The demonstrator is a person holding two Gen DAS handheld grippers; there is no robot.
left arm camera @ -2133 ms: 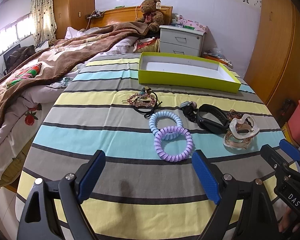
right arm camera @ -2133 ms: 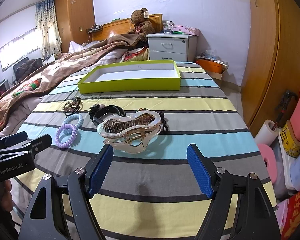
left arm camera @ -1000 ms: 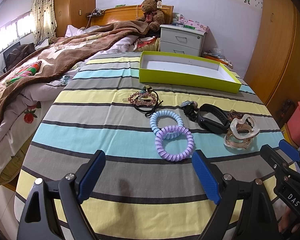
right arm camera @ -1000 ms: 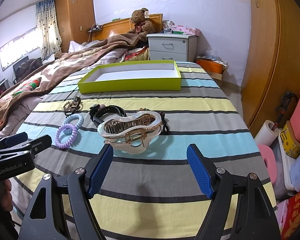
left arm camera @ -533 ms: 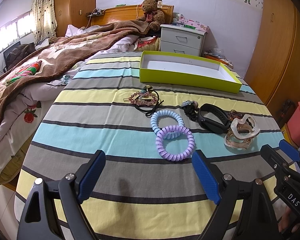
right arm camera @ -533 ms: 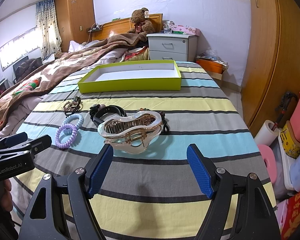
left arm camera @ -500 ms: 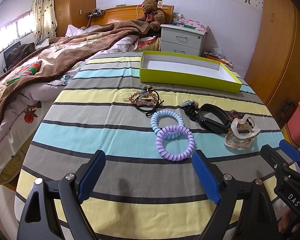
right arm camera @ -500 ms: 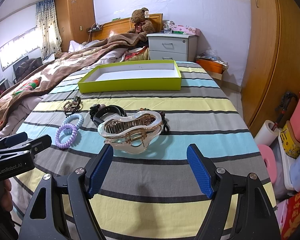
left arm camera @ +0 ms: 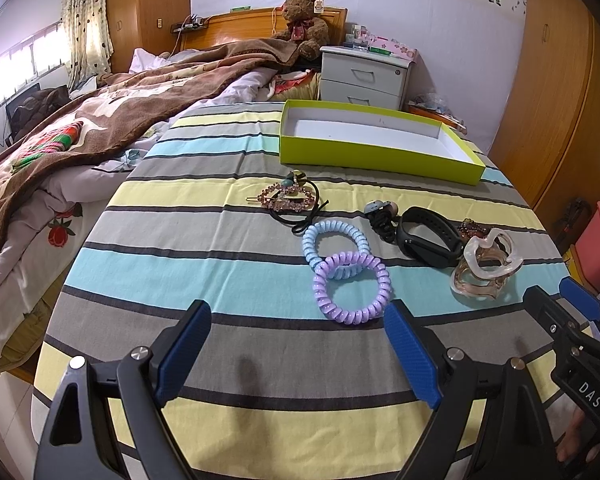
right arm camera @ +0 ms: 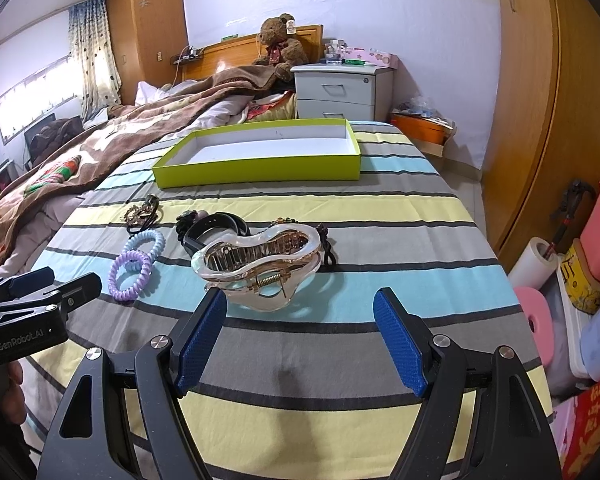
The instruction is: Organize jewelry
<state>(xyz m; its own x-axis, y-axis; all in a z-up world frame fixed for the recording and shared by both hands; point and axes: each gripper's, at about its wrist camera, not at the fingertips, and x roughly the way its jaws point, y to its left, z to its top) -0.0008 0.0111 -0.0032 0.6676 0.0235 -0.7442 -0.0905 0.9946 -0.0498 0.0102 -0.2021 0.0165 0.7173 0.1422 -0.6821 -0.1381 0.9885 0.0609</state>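
On the striped cloth lie a purple coil hair tie point(left arm camera: 352, 287) overlapping a blue coil tie point(left arm camera: 335, 238), a jewelled hair clip with a black elastic point(left arm camera: 287, 198), a black wristband point(left arm camera: 428, 237) and a clear claw clip point(left arm camera: 486, 264). An empty lime-green box point(left arm camera: 374, 159) stands beyond them. My left gripper point(left arm camera: 296, 354) is open, just short of the purple tie. My right gripper point(right arm camera: 300, 338) is open, close in front of the claw clip point(right arm camera: 260, 258), with the wristband point(right arm camera: 214, 226) and coil ties point(right arm camera: 134, 266) to its left. The green box point(right arm camera: 260, 170) lies farther back.
A bed with a brown blanket point(left arm camera: 80, 136) borders the cloth on the left. A white nightstand point(right arm camera: 342, 94) and teddy bear point(left arm camera: 302, 26) stand at the back. Wooden wardrobe doors point(right arm camera: 540, 120) and plastic bins and tape rolls point(right arm camera: 572, 280) fill the right side. The right gripper shows at the left wrist view's right edge.
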